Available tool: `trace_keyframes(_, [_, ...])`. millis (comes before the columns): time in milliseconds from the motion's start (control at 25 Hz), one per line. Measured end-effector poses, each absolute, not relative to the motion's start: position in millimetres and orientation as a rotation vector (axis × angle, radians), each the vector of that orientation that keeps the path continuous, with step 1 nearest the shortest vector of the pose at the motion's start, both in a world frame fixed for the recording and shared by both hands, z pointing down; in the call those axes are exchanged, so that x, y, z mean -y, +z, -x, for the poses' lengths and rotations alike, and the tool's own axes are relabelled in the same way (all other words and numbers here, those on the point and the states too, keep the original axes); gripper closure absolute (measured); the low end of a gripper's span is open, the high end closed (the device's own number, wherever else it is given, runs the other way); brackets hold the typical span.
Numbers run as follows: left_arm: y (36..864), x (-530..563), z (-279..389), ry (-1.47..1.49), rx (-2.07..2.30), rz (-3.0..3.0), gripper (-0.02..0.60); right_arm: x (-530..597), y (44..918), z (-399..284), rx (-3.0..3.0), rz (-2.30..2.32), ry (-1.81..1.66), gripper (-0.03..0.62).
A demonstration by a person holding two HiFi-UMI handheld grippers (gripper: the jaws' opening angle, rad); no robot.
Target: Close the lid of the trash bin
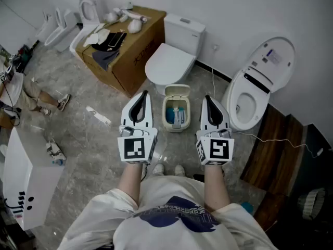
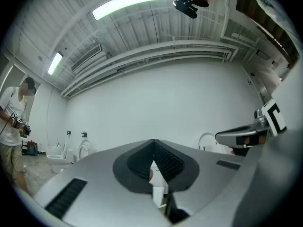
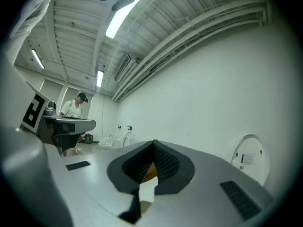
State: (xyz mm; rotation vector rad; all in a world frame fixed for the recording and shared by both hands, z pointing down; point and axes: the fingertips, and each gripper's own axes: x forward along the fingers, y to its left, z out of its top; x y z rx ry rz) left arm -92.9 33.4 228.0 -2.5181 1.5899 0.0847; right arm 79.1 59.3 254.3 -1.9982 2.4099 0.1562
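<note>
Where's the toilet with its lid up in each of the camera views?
Head view: the toilet with its lid up stands at the right, against the wall.
Left gripper view: only its raised lid shows, low and right of centre.
Right gripper view: the raised lid is low, near the right edge.
Shared landmark: the plain white wall behind it.

The trash bin (image 1: 166, 120) is seen on the floor before a white toilet (image 1: 169, 61), its lid (image 1: 177, 91) thrown back. It is flanked by the left gripper (image 1: 143, 95) and right gripper (image 1: 207, 98), jaws pressed together.
</note>
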Motion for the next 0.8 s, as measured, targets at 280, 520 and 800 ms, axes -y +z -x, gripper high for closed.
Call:
trace_keyframes(280, [228.4,-35.2,92.9,0.096,-1.596,2.521,0.583,-60.7,255.1,-76.6,-2.430,1.986,0.179,0.599])
trace_keyframes(520, [229.7,-36.4,94.9,0.077,-1.592,2.506,0.583,-62.3,256.7,-76.2,-2.440,1.987,0.166,0.599])
trace_keyframes(800, [225.6,-41.5,94.3,0.072,-1.585,2.524,0.583,-68.0,252.6,-91.6,-2.390,1.935,0.101,0.597])
